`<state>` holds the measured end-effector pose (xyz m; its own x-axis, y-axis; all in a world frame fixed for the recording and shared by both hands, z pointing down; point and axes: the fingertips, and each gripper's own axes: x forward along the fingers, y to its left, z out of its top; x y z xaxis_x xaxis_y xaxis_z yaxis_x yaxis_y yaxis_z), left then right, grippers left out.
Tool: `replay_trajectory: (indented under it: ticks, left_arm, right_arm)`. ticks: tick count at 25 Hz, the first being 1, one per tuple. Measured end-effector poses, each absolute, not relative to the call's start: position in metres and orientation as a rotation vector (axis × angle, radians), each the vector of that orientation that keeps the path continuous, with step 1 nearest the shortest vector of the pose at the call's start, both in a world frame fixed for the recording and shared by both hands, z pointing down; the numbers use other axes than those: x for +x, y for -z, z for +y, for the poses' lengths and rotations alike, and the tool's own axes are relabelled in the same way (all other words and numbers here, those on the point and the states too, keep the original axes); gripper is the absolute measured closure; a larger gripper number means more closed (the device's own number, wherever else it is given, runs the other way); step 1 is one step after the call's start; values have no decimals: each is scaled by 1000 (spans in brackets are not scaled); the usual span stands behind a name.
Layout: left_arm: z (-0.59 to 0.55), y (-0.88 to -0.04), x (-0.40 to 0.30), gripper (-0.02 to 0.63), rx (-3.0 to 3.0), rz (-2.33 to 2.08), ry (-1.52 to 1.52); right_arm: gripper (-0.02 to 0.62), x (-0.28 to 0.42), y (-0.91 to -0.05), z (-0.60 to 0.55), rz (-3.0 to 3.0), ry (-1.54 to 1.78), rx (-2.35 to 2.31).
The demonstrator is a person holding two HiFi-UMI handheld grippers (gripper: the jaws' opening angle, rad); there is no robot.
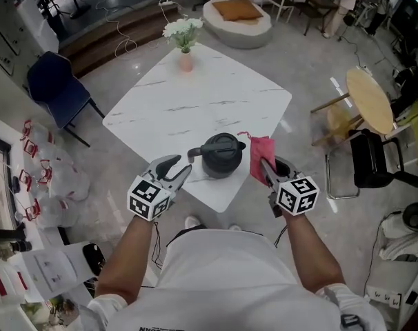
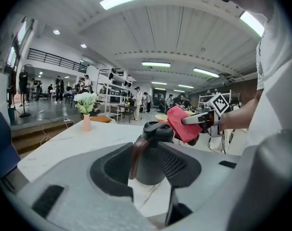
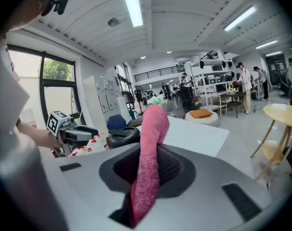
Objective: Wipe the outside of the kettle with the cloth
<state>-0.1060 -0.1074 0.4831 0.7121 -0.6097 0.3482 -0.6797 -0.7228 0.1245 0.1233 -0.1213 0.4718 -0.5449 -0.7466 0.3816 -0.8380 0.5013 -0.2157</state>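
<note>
A dark grey kettle [image 1: 219,156] stands near the front corner of the white marble table [image 1: 195,102]. My left gripper [image 1: 180,169] hovers just left of it, jaws apart and holding nothing. In the left gripper view the kettle [image 2: 148,153] shows between the spread jaws, its brown handle [image 2: 136,154] toward me. My right gripper [image 1: 265,167] is shut on a pink cloth [image 1: 260,154], held up just right of the kettle. In the right gripper view the cloth [image 3: 151,153] stands up from the jaws, with the kettle's lid [image 3: 123,135] behind it.
A pink vase of white flowers [image 1: 185,43] stands at the table's far corner. A blue chair [image 1: 57,88] is off to the left, a round wooden table [image 1: 370,101] and a black chair [image 1: 374,161] to the right. White bags [image 1: 54,178] lie on the floor at left.
</note>
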Motion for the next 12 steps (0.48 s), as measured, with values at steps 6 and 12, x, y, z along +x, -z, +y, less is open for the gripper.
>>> replay_trajectory:
  ticks: [6, 12]
  left_arm:
    - [-77, -473, -87, 583, 2548, -1186, -218]
    - [-55, -471, -67, 607, 2471, -1249, -205]
  right_arm:
    - [532, 121, -476, -101, -2555, -500, 1229]
    - [532, 131, -469, -90, -2577, -493, 1170]
